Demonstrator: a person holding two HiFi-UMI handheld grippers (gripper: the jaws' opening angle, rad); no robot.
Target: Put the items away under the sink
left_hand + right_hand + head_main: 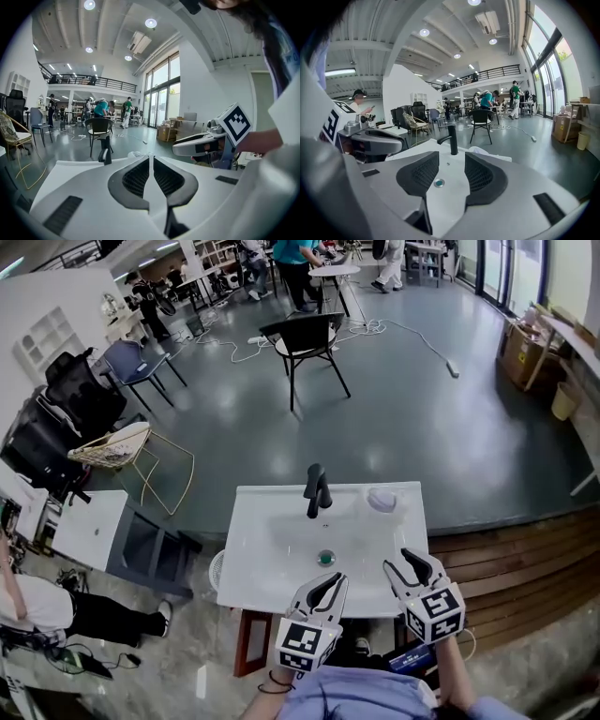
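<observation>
Head view: left hand-held gripper (332,581) jaws together, empty; right hand-held gripper (400,562) jaws apart, empty; both above white sink (272,540).

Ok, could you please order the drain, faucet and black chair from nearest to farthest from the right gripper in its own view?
1. Drain: low, seen between the jaws.
2. Faucet: upright just behind it.
3. Black chair: far back, right of the faucet.
</observation>
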